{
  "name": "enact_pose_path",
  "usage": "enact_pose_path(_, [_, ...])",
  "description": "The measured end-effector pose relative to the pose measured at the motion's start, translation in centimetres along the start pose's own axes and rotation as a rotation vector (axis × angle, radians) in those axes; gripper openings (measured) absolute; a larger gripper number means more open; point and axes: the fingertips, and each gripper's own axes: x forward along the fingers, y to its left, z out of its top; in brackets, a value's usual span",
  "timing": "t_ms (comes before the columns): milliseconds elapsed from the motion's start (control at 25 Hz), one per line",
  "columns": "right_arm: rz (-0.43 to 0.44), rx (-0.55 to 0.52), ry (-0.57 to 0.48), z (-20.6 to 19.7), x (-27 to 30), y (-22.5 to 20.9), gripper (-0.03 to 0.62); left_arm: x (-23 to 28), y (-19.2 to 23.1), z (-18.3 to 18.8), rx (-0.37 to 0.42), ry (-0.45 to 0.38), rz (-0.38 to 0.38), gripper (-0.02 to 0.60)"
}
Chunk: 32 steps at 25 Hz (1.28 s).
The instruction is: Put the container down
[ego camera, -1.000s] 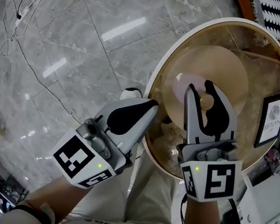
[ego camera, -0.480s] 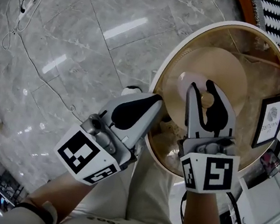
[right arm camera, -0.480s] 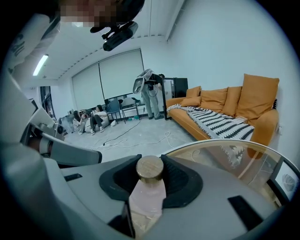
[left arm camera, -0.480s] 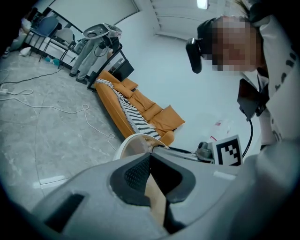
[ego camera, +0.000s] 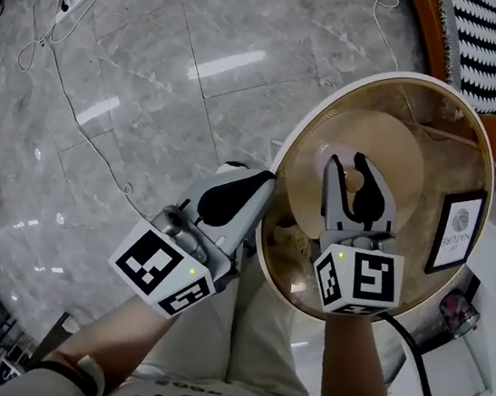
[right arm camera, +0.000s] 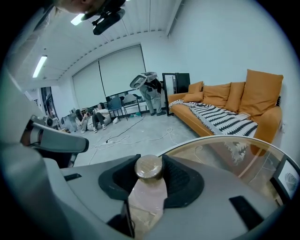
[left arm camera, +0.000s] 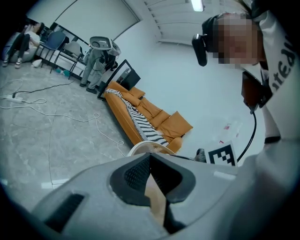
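My right gripper point(ego camera: 353, 169) hangs over the round glass table point(ego camera: 283, 156) and is shut on the container point(right arm camera: 148, 194). The container has a pale pink body and a round tan cork-like cap point(right arm camera: 149, 167). In the head view the cap point(ego camera: 357, 179) shows between the two black fingers. In the right gripper view the pads point(right arm camera: 180, 180) press on both sides just below the cap. My left gripper point(ego camera: 264, 186) is beside the table's near-left rim. Its jaws are shut with nothing between them, and its pads point(left arm camera: 133, 173) meet at the tips.
The glass top has a white rim and a tan round base beneath it. A black-framed card point(ego camera: 455, 230) stands at the table's right side. An orange sofa with a striped blanket point(ego camera: 491, 30) lies beyond. Cables point(ego camera: 60, 6) run over the grey marble floor at left.
Both grippers and the table have drifted a little in the head view. The right gripper keeps its hold on the container over the glass, and the left stays shut by the rim.
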Motion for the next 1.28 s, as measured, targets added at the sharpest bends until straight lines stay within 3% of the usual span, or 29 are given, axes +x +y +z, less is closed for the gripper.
enact_pose_path(240, [0.038, -0.017, 0.035, -0.5, 0.0, 0.2, 0.133, -3.0, -1.5, 1.7, 0.006, -0.069, 0.104, 0.012])
enact_pose_path(440, [0.128, -0.129, 0.126, -1.3, -0.1, 0.8, 0.141, -6.0, -3.9, 2.5, -0.014, -0.139, 0.181, 0.012])
enact_pose_path(520, [0.199, -0.168, 0.186, -1.5, -0.1, 1.7, 0.21, -7.4, -4.6, 2.8, -0.015, -0.16, 0.21, 0.012])
enact_pose_path(640, [0.264, -0.196, 0.249, -0.7, -0.7, 2.3, 0.256, -9.5, -5.9, 3.6, 0.004, -0.201, 0.261, 0.012])
enact_pose_path(920, [0.284, -0.158, 0.267, 4.2, -7.2, 2.0, 0.268, -15.5, -11.4, 6.0, -0.04, -0.299, 0.401, 0.012])
enact_pose_path(1040, [0.34, -0.143, 0.222, 8.2, -9.5, 3.0, 0.267, -18.1, -13.2, 9.1, -0.025, -0.352, 0.457, 0.012])
enact_pose_path(1160, [0.39, -0.108, 0.173, 12.4, -12.4, 4.7, 0.262, -20.9, -15.3, 12.3, -0.024, -0.385, 0.462, 0.013])
enact_pose_path(1240, [0.413, -0.093, 0.125, 15.4, -14.8, 6.2, 0.222, -23.4, -17.1, 13.9, 0.0, -0.395, 0.462, 0.013])
enact_pose_path(1280, [0.423, -0.089, 0.098, 17.1, -15.9, 7.1, 0.149, -24.8, -18.0, 14.7, 0.025, -0.408, 0.467, 0.012])
